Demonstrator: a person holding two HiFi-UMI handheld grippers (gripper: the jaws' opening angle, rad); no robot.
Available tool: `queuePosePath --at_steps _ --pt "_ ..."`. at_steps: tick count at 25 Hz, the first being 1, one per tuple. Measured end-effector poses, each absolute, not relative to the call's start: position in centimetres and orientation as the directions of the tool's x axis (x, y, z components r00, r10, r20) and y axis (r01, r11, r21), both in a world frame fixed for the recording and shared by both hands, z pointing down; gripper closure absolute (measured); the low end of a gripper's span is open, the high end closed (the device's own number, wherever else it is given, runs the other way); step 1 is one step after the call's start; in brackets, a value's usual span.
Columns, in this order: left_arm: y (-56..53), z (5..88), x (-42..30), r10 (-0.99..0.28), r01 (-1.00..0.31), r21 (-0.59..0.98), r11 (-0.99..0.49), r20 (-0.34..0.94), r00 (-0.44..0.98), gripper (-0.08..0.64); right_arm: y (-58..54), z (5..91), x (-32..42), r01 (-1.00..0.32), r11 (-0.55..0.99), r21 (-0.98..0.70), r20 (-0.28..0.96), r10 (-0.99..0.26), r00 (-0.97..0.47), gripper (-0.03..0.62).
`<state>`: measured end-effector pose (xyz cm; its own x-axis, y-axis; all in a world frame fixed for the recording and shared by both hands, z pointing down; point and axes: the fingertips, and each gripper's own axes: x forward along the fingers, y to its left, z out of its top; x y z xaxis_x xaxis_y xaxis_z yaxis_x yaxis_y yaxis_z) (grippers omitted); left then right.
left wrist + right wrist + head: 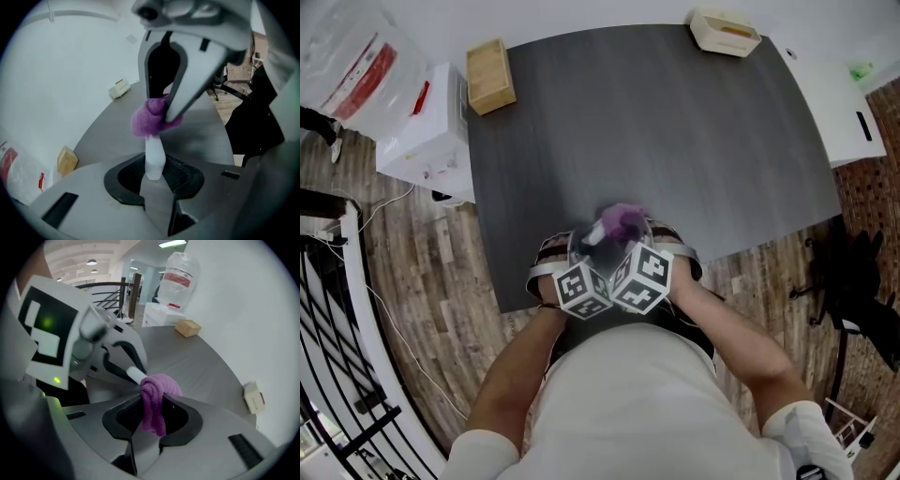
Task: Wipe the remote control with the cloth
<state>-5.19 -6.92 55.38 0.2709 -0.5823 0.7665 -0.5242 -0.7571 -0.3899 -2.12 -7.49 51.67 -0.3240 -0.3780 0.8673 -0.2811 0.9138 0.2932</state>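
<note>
Low in frame, the jaws of your left gripper (pixel 153 177) stood narrow, clamped on the remote control (pixel 154 157); your right gripper (pixel 151 422) pinched the cloth (pixel 153 401) over its far tip, above the tabletop (pixel 675 141); hard rubbing could have levered the remote loose.

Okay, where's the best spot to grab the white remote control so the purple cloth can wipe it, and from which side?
Probably by one narrow end, coming in along its length, as the left claw grips it now. The remote control is slim and long, so an end grip leaves most of its body sticking out free for the cloth held in the right claw.
</note>
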Motion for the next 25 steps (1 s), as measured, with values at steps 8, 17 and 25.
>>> queuePosePath --at_steps 8,17,25 --pt "-6.3 56.5 -5.3 -0.563 -0.558 -0.345 -0.754 0.778 0.28 0.456 -3.6 50.9 -5.3 -0.298 0.954 -0.038 0.853 -0.124 -0.507 0.483" --pt "-5.8 58.2 -6.3 -0.48 -0.665 -0.137 -0.735 0.797 0.366 0.454 -11.1 52.6 -1.1 -0.391 0.897 0.206 0.854 -0.36 -0.375 0.482" --pt "-6.8 56.9 -4.8 -0.413 -0.633 -0.05 -0.773 0.797 0.441 0.387 -11.5 52.9 -2.3 -0.394 0.899 0.189 0.863 -0.344 -0.371 0.482"
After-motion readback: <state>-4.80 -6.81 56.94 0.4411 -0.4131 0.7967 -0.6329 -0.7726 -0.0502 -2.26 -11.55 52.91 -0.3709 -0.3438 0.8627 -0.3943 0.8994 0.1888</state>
